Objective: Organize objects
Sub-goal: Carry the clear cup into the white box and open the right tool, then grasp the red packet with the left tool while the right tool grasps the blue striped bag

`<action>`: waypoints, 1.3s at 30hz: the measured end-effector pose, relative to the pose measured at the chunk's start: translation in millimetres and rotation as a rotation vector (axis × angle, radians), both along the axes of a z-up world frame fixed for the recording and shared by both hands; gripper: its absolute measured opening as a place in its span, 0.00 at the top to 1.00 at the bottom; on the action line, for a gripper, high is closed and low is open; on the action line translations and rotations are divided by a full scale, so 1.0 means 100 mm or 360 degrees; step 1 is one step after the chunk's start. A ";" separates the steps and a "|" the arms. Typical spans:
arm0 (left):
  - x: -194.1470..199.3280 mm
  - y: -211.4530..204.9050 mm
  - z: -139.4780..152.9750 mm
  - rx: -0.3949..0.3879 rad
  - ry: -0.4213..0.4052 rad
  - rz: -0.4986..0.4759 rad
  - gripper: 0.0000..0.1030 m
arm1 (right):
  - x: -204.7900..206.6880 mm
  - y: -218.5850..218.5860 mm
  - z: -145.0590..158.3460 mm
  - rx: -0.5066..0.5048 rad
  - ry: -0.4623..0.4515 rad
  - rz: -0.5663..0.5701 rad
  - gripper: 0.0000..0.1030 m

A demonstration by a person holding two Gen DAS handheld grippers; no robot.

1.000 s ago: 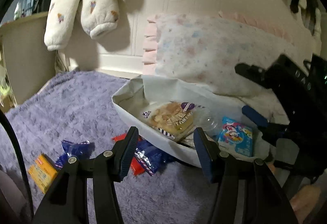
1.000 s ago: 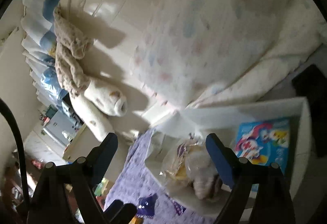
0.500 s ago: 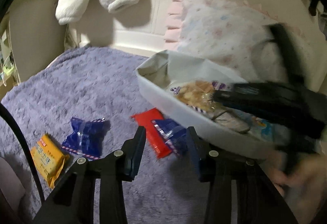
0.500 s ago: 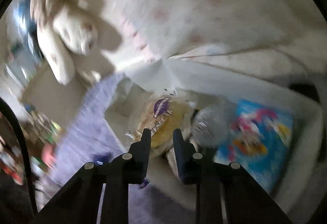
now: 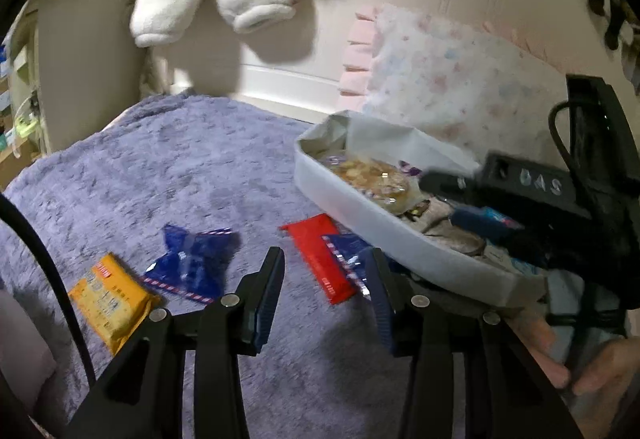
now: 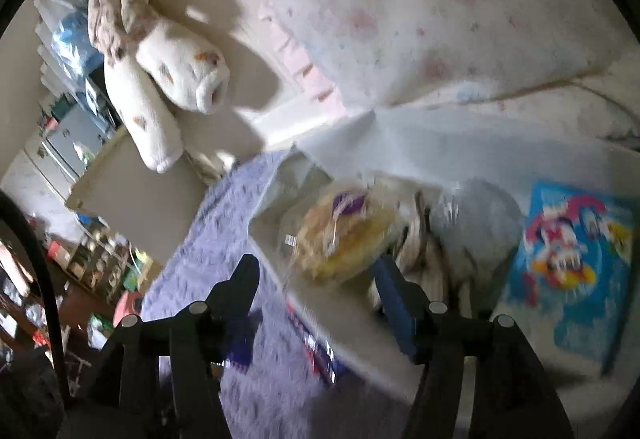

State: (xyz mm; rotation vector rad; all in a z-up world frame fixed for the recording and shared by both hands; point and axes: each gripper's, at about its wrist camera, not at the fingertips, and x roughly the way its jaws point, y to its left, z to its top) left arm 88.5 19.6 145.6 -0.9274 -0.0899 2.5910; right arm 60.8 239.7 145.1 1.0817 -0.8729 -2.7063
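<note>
- white fabric bin (image 5: 400,235): at three o'clock on the purple blanket (image 5: 180,167), against a speckled pillow (image 5: 452,87); the collecting point, judging by its contents.
- in the bin: bagged pastry (image 6: 344,235), cartoon booklet (image 6: 568,259) at its three o'clock.
- loose on the blanket, apparently awaiting collection: red packet (image 5: 320,255) and striped blue packet (image 5: 352,259) overlapping at the bin's seven o'clock; blue wrapper (image 5: 192,263) and orange packet (image 5: 108,299) further toward nine.
- left gripper (image 5: 326,299): tongs part spread, nothing between, aimed at the red packet, likely the next pick.
- right gripper (image 6: 316,291): tongs opening, pinching nothing, over the bin's near rim by the pastry.
</note>
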 end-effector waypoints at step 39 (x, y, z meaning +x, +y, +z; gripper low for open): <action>-0.29 -0.78 -0.49 0.0127 -0.0468 0.0454 0.69 | -0.37 -1.25 -0.89 0.1337 -0.0165 0.0302 0.08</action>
